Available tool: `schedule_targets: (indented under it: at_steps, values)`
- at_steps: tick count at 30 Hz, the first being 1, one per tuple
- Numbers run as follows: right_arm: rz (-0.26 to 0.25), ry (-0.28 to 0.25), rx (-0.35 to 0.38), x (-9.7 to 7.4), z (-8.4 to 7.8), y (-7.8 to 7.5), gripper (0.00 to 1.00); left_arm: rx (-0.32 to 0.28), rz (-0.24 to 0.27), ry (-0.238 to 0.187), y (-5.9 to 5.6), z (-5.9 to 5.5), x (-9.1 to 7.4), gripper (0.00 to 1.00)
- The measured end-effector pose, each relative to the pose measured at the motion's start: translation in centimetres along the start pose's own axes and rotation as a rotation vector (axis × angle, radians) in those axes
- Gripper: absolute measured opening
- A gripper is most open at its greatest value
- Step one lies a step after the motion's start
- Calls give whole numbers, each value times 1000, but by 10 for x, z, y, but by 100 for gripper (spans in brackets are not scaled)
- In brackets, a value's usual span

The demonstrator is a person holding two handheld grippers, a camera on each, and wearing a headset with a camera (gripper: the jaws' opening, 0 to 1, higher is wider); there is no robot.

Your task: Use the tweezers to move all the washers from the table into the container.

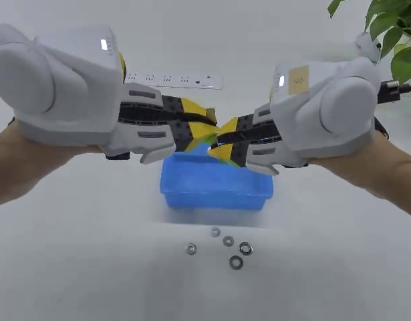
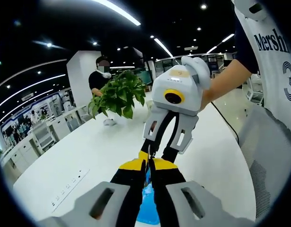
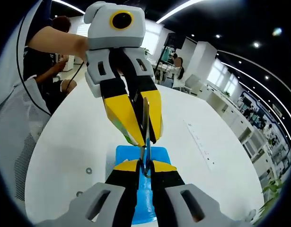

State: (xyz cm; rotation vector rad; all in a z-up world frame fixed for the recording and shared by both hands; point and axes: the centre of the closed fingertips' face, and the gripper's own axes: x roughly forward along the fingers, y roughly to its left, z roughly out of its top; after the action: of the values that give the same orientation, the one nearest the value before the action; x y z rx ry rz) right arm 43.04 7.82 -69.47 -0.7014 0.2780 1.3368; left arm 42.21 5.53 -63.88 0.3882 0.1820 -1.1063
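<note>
My left gripper (image 1: 210, 130) and my right gripper (image 1: 220, 148) meet tip to tip above the blue container (image 1: 215, 190). Slim metal tweezers (image 3: 145, 118) run between them. In the right gripper view my right gripper (image 3: 144, 166) is shut on one end, and the left gripper's yellow fingers (image 3: 128, 118) close around the other part. In the left gripper view my left gripper (image 2: 147, 165) is shut with a thin blue-tinted strip in the gap. Several washers (image 1: 228, 241) lie on the white table in front of the container, and two washers (image 3: 89, 170) show in the right gripper view.
A white power strip (image 1: 175, 80) lies at the back of the table. A green plant (image 1: 392, 33) stands at the back right. People stand in the room behind (image 2: 103, 71). Bare white table surrounds the container and washers.
</note>
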Motion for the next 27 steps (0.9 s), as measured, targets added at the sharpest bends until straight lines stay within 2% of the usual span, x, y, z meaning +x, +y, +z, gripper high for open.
schedule_targets:
  at_steps: [16, 23, 27]
  values:
    - [19, 1, 45, 8, -15, 0, 10, 12, -34, 8, 1, -9, 5, 7]
    - [28, 19, 51, 20, -29, 1, 10, 22, -48, 47, 2, -26, 13, 7]
    - [39, 4, 100, 27, -37, 1, 10, 5, -55, 69, 4, -34, 20, 7]
